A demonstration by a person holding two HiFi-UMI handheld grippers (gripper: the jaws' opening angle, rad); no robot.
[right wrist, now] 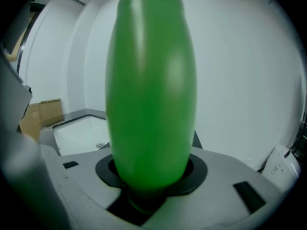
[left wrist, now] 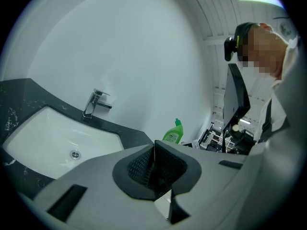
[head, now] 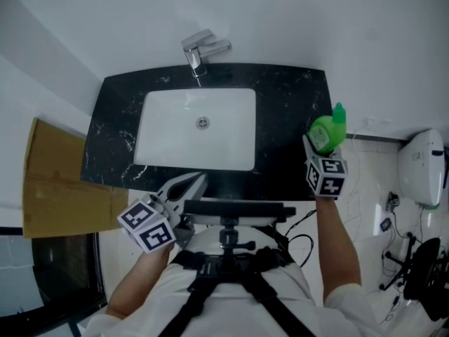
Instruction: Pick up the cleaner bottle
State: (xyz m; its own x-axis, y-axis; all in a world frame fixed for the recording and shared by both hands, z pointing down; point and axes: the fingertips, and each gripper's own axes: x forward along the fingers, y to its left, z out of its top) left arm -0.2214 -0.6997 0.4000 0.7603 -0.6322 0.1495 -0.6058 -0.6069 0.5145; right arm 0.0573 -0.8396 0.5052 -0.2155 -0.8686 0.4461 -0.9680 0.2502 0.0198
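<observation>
The green cleaner bottle [head: 326,133] is at the right end of the black counter [head: 295,111], upright, with its cap pointing up. My right gripper [head: 319,148] is shut on the bottle's body. In the right gripper view the bottle [right wrist: 151,90] fills the middle and sits between the jaws of the right gripper [right wrist: 152,188]. The bottle [left wrist: 173,133] also shows small in the left gripper view, with its base hidden. My left gripper [head: 193,182] hangs by the counter's front edge with nothing in it. The black pads of the left gripper [left wrist: 154,169] are pressed together.
A white basin [head: 175,128] is set in the counter, with a chrome tap [head: 200,51] behind it. A cardboard box [head: 52,181] stands to the left on the floor. A white fixture [head: 421,166] and cables lie to the right. A camera rig [head: 231,223] sits on the person's chest.
</observation>
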